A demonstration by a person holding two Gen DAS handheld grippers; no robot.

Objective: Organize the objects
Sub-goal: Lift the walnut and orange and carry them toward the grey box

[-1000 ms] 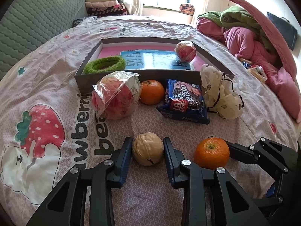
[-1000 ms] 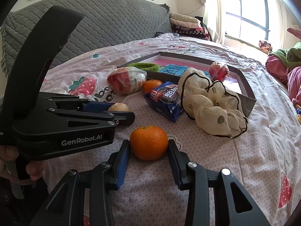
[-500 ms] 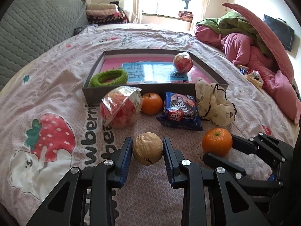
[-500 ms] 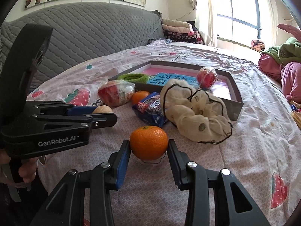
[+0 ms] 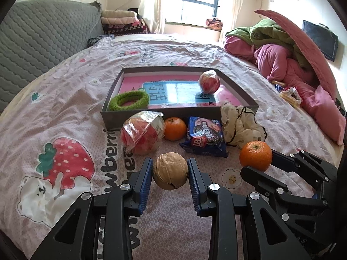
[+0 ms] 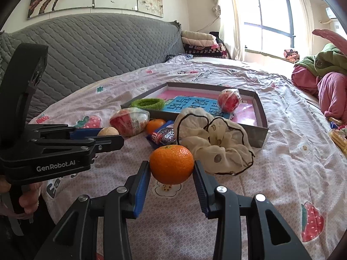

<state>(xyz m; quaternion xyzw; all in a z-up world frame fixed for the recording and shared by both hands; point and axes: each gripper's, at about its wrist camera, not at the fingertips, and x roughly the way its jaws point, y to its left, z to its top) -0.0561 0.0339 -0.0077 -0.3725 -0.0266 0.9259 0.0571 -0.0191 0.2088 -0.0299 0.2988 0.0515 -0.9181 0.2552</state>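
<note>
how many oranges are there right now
2. One orange is gripped in the right tongs, lifted off the bedspread. The other orange lies by the gray box, between the wrapped apple and cookie pack.

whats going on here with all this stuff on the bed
A person is tidying things on the bed with two handheld grippers. The left gripper is clamped on a walnut; the right gripper is clamped on an orange, both held just above the sheet. The tray ahead holds a green ring and a wrapped apple. Another orange, cookies and a scrunchie wait outside.
</note>
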